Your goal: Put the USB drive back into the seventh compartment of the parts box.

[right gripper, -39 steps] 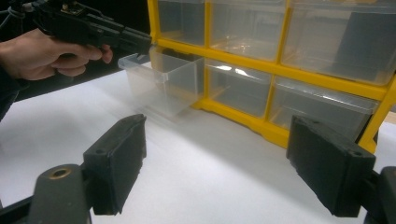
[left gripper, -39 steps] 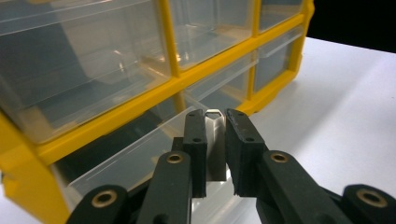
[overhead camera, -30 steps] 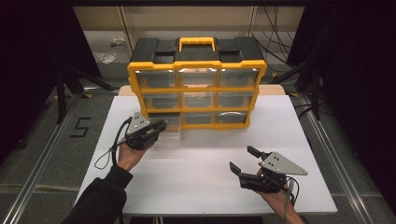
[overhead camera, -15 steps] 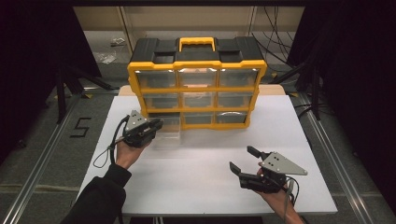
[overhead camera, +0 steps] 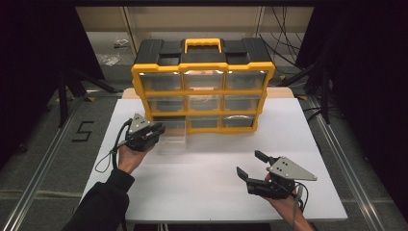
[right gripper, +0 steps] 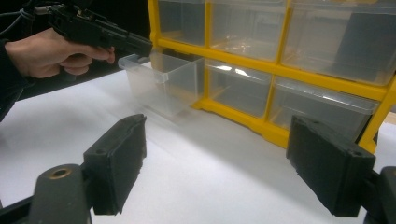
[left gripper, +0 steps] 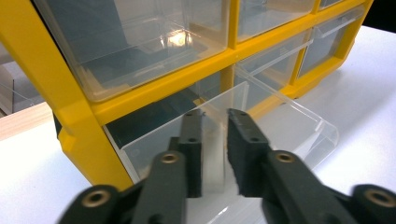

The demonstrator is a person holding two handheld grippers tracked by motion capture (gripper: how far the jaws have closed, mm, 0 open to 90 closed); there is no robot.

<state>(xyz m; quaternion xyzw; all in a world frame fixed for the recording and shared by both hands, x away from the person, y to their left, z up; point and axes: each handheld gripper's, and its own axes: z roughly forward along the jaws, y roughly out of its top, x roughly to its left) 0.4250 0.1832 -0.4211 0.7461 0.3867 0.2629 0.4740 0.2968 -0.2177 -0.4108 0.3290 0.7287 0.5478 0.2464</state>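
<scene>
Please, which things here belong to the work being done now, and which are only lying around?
In the job:
- left claw, at the front wall of the pulled-out clear drawer
- yellow drawer cabinet

Only around:
- right claw, open over the white table
- cables on the floor behind

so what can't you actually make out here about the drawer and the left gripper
- Whether the left gripper pads press the clear plastic pulled-out drawer: in the left gripper view its wall sits between the jaws, and glare plus transparency hide contact.
- Drawer contents: in the high view the drawer looks too small and washed out.
- The yellow and black drawer cabinet: its back is hidden by its own body in the high view.
</scene>
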